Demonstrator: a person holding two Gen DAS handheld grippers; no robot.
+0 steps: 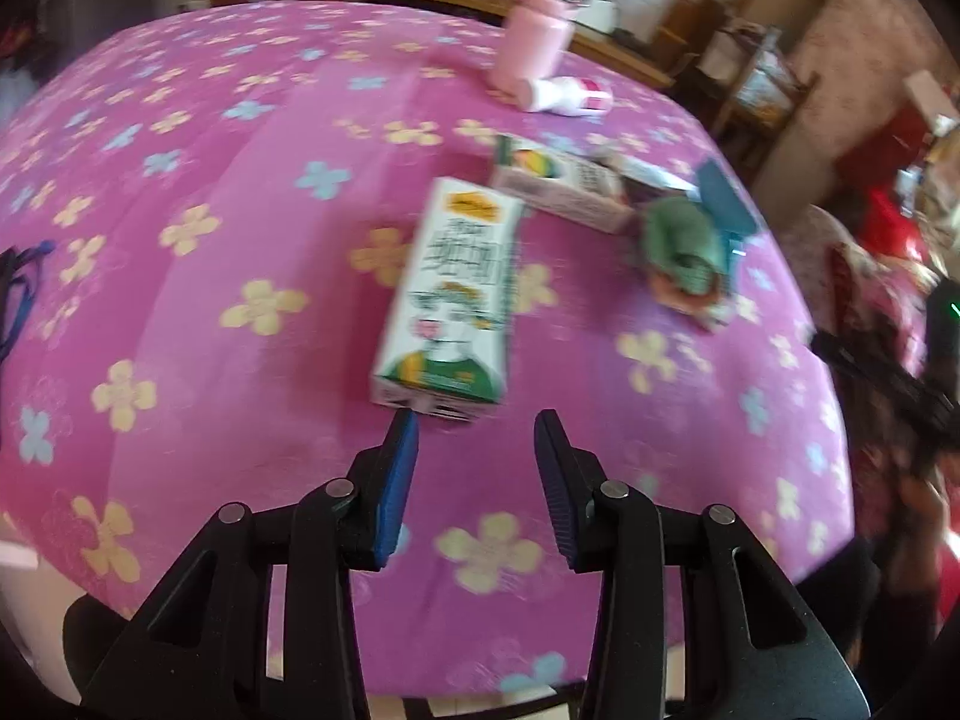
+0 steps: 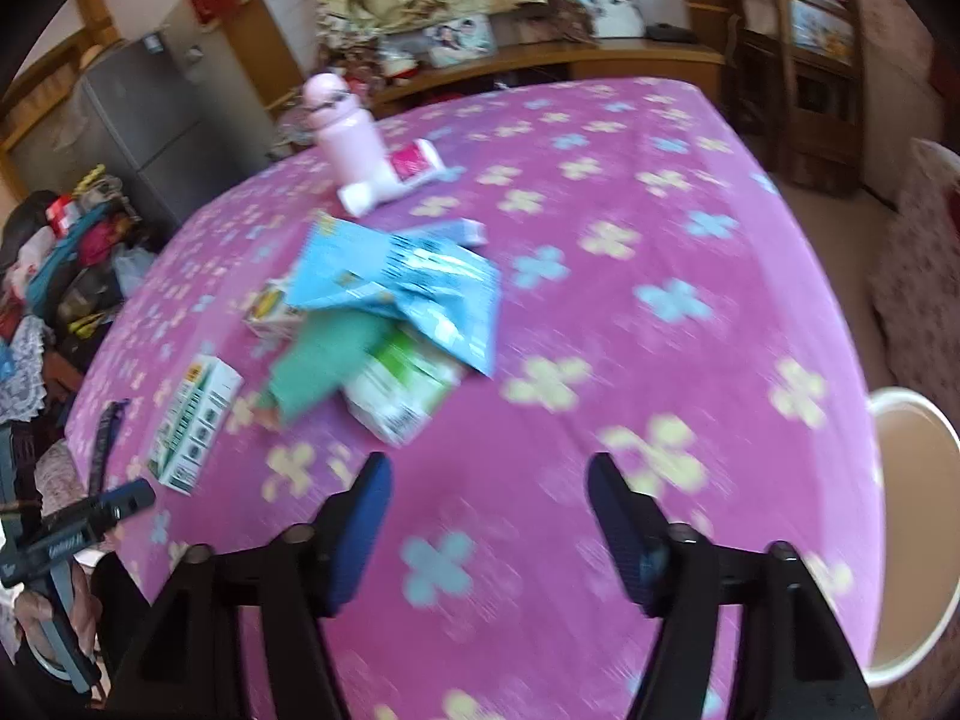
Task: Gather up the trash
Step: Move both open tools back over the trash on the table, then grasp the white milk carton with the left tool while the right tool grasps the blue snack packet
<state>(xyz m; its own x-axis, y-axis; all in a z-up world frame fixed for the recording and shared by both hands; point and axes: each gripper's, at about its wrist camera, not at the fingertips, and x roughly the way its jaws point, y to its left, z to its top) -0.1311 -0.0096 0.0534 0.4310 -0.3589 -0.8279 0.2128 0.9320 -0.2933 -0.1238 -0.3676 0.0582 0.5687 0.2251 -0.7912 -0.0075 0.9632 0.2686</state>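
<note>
— Pink cloth (image 1: 240,252) with pale flowers covered the whole table; was the trash all on it?

— It was, heaped around one landmark, the tall pink bottle (image 1: 537,30) standing at the far side. A white tube (image 1: 564,95) lay on its side touching the bottle's base.

— And nearer than the bottle?

— A blue wrapper (image 2: 408,288) lay crumpled over a second carton (image 1: 561,183), with a green wad (image 1: 681,246) just beside them. One milk carton (image 1: 447,294) lay flat nearer still, apart from that heap, its end toward the left gripper (image 1: 477,426).

— Was that gripper holding it?

— No. Its blue pads (image 1: 399,480) stood moderately apart with nothing between them, just short of the carton's near end.

— The right gripper (image 2: 489,474)?

— Spread wide and empty over bare cloth, on the near side of the heap. Both pictures were blurred, so print on the cartons could not be read.

— Anything off to the side of the bottle?

— A white bin (image 2: 912,516) sat past the table's edge, well apart from the bottle, on the right in the right wrist view.
</note>
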